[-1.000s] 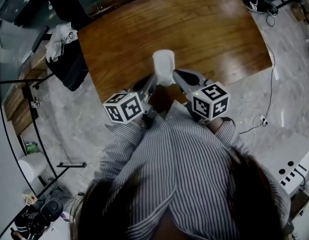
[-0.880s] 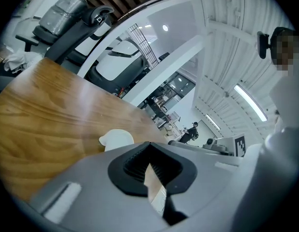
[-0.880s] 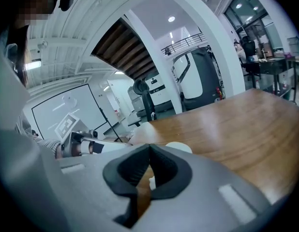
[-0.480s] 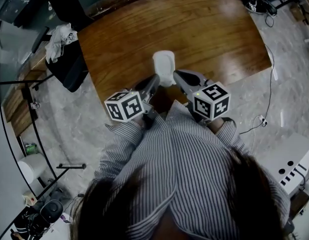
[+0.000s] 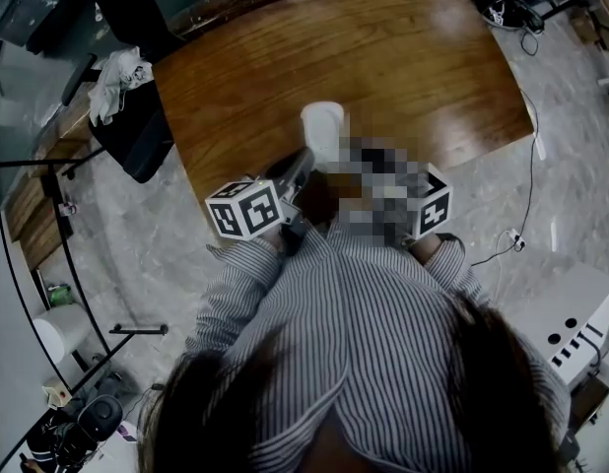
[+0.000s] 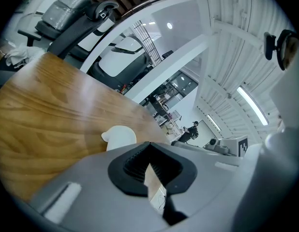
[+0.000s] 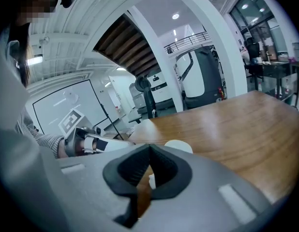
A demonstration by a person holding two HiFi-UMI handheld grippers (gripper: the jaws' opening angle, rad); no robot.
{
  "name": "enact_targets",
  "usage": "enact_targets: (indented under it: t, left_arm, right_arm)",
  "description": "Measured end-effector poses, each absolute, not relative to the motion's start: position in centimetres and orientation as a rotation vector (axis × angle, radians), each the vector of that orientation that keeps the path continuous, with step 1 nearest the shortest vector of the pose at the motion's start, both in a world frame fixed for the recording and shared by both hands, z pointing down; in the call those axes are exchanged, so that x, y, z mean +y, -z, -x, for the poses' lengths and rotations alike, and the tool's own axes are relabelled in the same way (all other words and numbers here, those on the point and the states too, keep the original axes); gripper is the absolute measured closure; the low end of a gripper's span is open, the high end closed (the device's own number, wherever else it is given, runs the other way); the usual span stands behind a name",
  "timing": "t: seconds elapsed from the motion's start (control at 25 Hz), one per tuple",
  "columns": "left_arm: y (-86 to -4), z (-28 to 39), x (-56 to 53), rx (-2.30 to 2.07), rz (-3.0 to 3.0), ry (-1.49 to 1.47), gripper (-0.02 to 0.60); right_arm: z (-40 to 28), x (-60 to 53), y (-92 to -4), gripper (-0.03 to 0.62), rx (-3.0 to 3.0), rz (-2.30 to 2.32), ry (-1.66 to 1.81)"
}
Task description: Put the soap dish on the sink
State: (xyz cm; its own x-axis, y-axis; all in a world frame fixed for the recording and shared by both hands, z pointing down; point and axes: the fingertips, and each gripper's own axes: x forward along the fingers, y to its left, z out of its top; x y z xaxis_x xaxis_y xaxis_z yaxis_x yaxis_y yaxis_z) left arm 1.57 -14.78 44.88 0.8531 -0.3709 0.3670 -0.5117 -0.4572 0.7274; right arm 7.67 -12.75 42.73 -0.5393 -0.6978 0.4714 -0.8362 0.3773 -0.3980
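Observation:
The white soap dish (image 5: 322,129) lies on the wooden table (image 5: 403,57), close to its near edge. It also shows just past the jaws in the left gripper view, as the soap dish (image 6: 119,137), and in the right gripper view, as the soap dish (image 7: 179,145). My left gripper (image 5: 305,159) points at the dish from the near left, a little short of it. A mosaic patch hides most of the right gripper in the head view; only its marker cube (image 5: 435,211) shows. The left gripper (image 6: 149,145) and the right gripper (image 7: 149,147) are both shut with nothing held.
A black office chair (image 5: 137,126) with a white cloth (image 5: 120,75) on it stands at the table's left edge. Cables (image 5: 529,28) trail over the marble floor on the right. A white unit (image 5: 578,328) stands at the lower right. The person's striped shirt fills the near foreground.

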Motion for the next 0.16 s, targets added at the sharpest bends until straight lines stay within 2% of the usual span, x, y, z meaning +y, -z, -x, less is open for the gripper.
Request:
enact_targets:
  t: [0.16]
  left_arm:
    - [-44.93, -1.72, -14.78, -0.638, -2.098, -0.199, 0.581]
  right_arm:
    - [-7.56, -12.78, -42.69, 0.592, -2.411, -1.36, -0.891]
